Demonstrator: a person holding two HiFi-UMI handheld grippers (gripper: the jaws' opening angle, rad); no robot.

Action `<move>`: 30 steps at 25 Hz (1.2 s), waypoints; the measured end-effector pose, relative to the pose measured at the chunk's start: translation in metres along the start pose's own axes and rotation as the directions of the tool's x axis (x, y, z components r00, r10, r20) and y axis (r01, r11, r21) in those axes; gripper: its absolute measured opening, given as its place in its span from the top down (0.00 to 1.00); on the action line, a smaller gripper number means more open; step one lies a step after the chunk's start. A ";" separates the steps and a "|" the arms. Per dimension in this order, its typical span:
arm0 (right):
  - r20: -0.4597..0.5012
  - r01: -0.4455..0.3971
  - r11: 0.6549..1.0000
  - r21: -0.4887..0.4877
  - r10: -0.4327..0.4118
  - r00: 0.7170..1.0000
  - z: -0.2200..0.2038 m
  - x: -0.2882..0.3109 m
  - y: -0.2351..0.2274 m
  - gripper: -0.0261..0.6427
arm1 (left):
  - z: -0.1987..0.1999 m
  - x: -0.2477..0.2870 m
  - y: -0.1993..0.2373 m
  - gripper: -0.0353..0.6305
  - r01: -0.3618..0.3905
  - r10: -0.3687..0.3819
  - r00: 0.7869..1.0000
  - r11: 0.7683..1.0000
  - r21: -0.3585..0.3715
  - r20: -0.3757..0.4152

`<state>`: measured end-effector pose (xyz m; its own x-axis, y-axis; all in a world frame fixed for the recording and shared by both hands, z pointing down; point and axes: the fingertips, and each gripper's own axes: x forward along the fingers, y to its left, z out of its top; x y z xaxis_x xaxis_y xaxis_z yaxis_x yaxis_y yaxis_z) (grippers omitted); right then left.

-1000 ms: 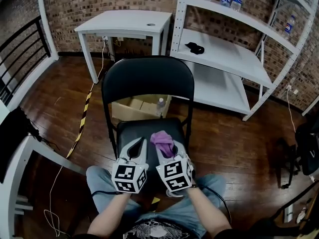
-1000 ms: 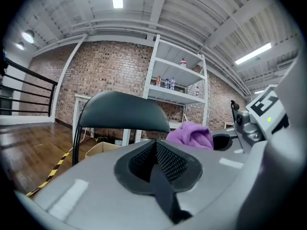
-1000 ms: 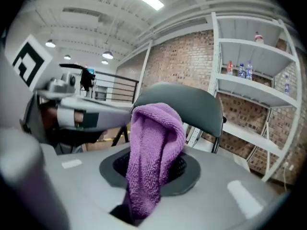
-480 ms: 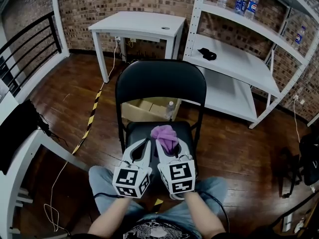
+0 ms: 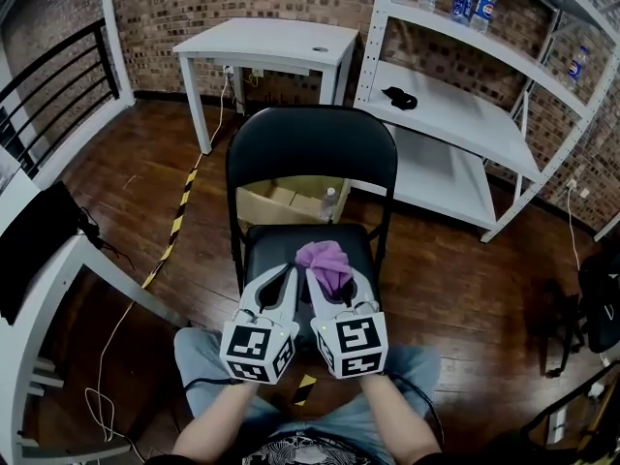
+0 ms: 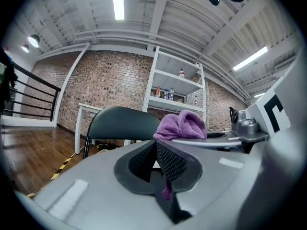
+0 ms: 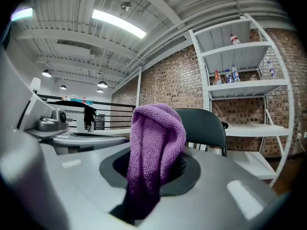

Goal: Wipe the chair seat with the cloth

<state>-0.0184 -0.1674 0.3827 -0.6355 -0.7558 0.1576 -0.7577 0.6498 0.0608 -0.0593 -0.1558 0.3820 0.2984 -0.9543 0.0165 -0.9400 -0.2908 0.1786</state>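
Observation:
A black folding chair stands in front of me, its seat [image 5: 271,245] just below both grippers and its backrest [image 5: 310,158] upright behind. A purple cloth [image 5: 325,260] bunches up between the fingers of my right gripper [image 5: 337,279], which is shut on it over the front half of the seat. In the right gripper view the cloth [image 7: 156,138] fills the jaws, with the backrest [image 7: 204,123] behind it. My left gripper [image 5: 284,279] hangs close beside it on the left, shut, with only a purple thread at the pads [image 6: 168,162]. The cloth [image 6: 182,126] shows past them.
Behind the chair lies an open cardboard box [image 5: 276,201] with a bottle by it. A white table [image 5: 266,46] stands farther back and white shelving [image 5: 455,114] to the right. A white desk [image 5: 39,298] and railing [image 5: 48,95] line the left. Striped tape [image 5: 174,231] marks the floor.
The head view has shifted a little. Both grippers and the cloth stay over the front of the seat, side by side as before.

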 end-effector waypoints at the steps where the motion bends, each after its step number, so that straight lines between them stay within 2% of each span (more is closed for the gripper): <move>1: 0.003 0.003 1.000 0.000 -0.003 1.000 -0.001 -0.006 0.003 0.83 | 0.000 -0.006 -0.003 0.94 0.000 0.000 1.000 1.000 -0.001 0.004; 13: 0.026 0.010 1.000 0.003 -0.011 1.000 -0.009 -0.099 0.047 0.83 | -0.010 -0.093 -0.062 0.94 0.004 -0.004 1.000 1.000 0.009 0.003; 20: 0.056 0.018 1.000 0.004 -0.019 0.998 -0.004 -0.144 0.062 0.83 | -0.006 -0.133 -0.090 0.94 -0.004 0.004 1.000 1.000 0.011 0.013; 30: 0.056 0.009 1.000 0.013 -0.010 0.998 -0.016 -0.200 0.093 0.84 | -0.017 -0.189 -0.123 0.94 -0.008 0.008 1.000 1.000 0.003 0.013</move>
<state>0.0403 0.0456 0.3732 -0.6353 -0.7656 0.1012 -0.7654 0.6416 0.0496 0.0027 0.0610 0.3738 0.2885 -0.9575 0.0052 -0.9428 -0.2832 0.1757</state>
